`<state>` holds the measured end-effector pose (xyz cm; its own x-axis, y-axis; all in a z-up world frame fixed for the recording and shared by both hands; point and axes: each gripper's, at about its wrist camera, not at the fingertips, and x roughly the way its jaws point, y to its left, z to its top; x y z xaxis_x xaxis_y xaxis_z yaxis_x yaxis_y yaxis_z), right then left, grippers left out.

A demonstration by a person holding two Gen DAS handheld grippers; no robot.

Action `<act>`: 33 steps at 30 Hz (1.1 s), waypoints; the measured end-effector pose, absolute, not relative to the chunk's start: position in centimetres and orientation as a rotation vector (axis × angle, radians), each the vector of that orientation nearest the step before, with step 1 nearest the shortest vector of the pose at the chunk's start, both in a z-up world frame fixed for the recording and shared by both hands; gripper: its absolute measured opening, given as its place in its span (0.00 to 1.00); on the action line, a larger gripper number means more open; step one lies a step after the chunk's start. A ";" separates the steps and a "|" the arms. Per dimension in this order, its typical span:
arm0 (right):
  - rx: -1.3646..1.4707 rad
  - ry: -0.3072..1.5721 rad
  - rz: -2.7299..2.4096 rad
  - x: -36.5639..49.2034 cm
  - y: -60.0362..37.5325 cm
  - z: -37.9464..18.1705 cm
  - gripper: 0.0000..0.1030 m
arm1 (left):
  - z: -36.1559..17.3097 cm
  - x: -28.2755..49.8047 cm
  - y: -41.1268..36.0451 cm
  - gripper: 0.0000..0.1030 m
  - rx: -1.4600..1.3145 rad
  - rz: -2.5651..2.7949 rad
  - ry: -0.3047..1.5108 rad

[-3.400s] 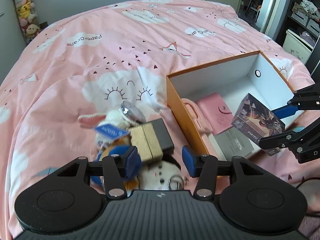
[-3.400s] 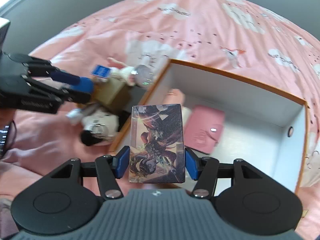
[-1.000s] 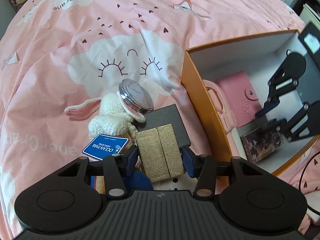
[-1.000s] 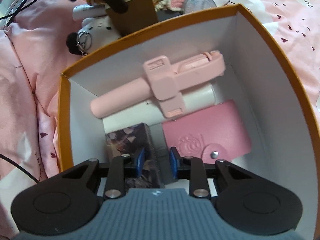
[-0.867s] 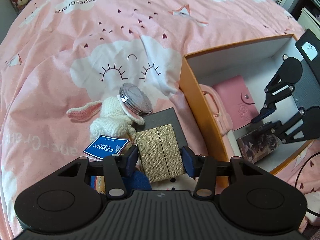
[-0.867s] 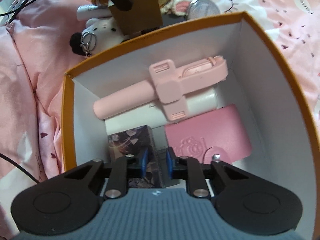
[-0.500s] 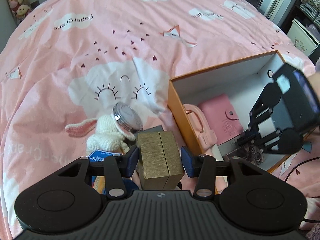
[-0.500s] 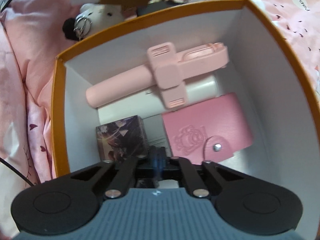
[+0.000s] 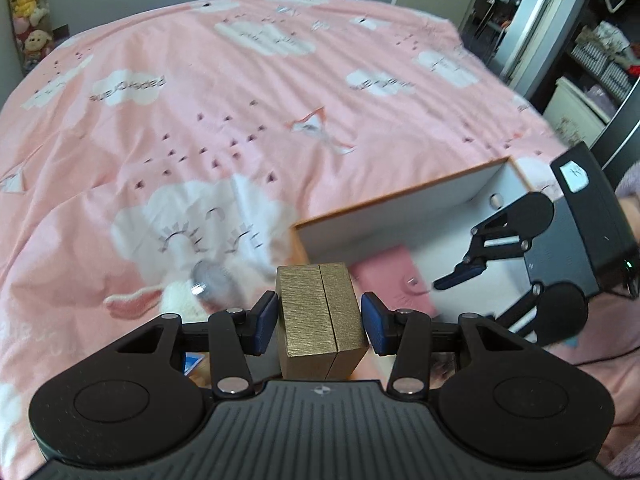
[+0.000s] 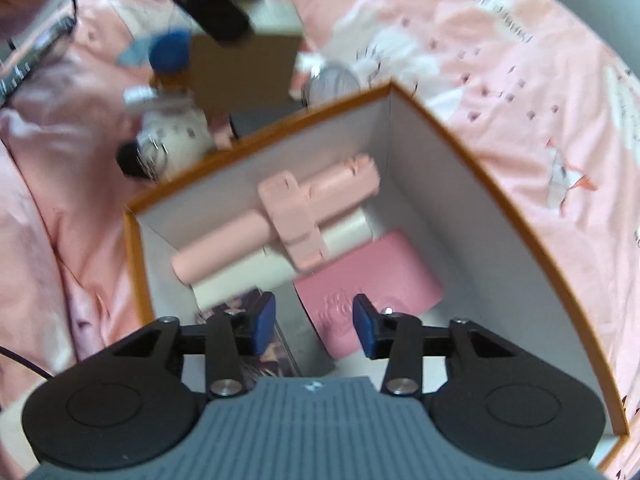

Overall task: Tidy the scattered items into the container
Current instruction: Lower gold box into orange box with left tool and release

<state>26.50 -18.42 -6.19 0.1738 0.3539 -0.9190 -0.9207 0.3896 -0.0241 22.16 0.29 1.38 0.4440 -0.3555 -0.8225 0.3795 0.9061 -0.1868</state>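
Box (image 10: pixel 460 148) at frame centre already holds pink wallet (image 10: pixel 368 280), pink stick and card pack; left gripper (image 9: pixel 320 322) clamps gold box (image 9: pixel 320 312) aloft, right gripper (image 10: pixel 315 326) empty, jaws just reopened; plush toys (image 10: pixel 168 140), upper left, remain outside.

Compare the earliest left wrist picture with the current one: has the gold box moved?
Yes. The gold box has come up off the bedspread, clamped in the left tongs, and now sits level with the orange box rim.
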 end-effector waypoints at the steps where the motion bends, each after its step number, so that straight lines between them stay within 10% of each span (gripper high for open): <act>1: -0.687 0.991 1.017 25.8 -18.3 -5.9 0.45 | 1.5 22.3 -0.2 0.51 0.020 -0.468 1.009; 9: -0.641 0.899 1.023 24.2 -17.3 -5.0 0.63 | 0.8 23.6 -4.6 0.51 -0.038 -0.564 0.991; 33: -0.645 0.972 0.892 28.2 -17.6 -9.0 0.62 | -5.9 29.0 -6.7 0.50 -0.221 -0.651 1.107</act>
